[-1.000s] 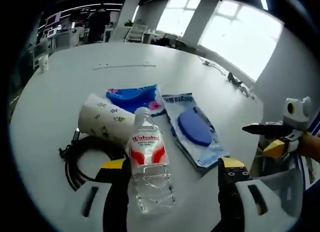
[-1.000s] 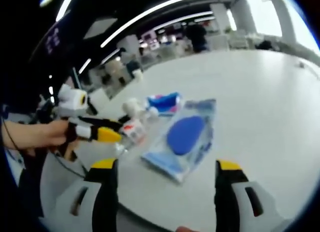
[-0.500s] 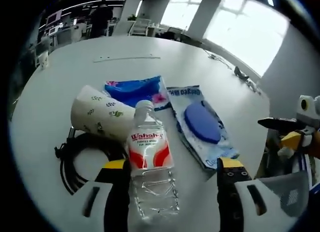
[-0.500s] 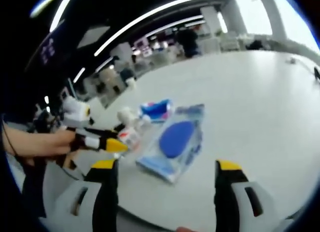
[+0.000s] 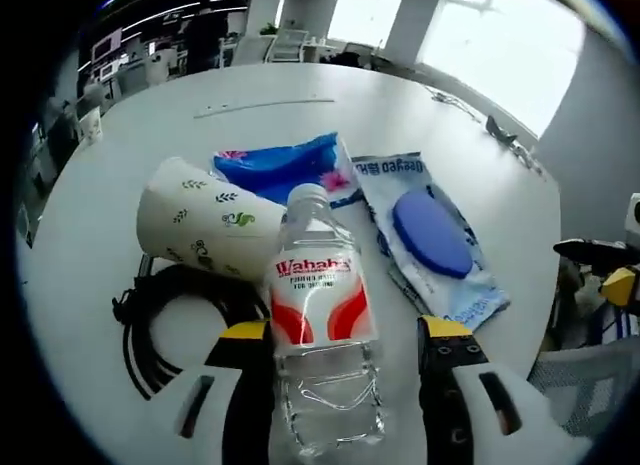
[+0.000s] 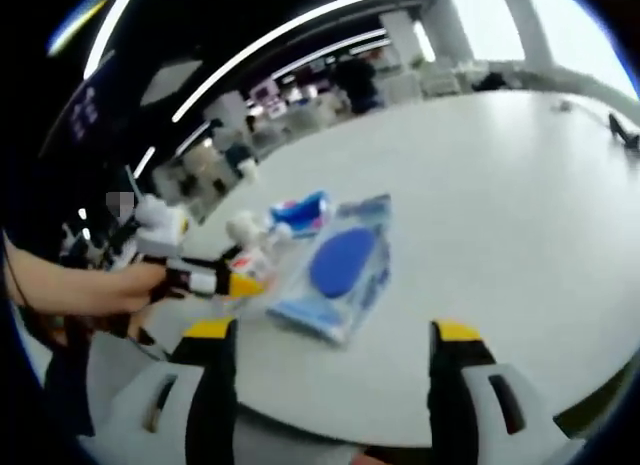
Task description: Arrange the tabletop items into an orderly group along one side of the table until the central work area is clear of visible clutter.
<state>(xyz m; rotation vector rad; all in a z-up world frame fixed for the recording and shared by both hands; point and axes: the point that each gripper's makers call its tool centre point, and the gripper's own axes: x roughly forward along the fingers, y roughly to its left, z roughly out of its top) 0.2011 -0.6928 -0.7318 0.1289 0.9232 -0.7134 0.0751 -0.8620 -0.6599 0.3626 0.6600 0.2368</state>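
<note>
A clear Wahaha water bottle (image 5: 320, 335) lies on the white round table (image 5: 300, 95), between the jaws of my left gripper (image 5: 345, 335), which stands open around it. Beyond the bottle a patterned paper cup (image 5: 200, 220) lies on its side, with a blue packet (image 5: 285, 165) behind it. To the right lies a wipes pack with a blue lid (image 5: 430, 235). My right gripper (image 6: 333, 335) hangs open over the table edge, short of the wipes pack (image 6: 340, 265). In the right gripper view a hand holds the left gripper (image 6: 215, 280) at the bottle (image 6: 250, 260).
A coiled black cable (image 5: 165, 320) lies left of the bottle, against the cup. A thin strip (image 5: 265, 107) and a small cup (image 5: 88, 125) sit far across the table. A grey chair (image 5: 570, 385) stands off the table's edge. The table's far side (image 6: 500, 185) is bare.
My left gripper has moved forward along the bottle and its jaws have narrowed around it. The right gripper has drawn back a little from the wipes pack.
</note>
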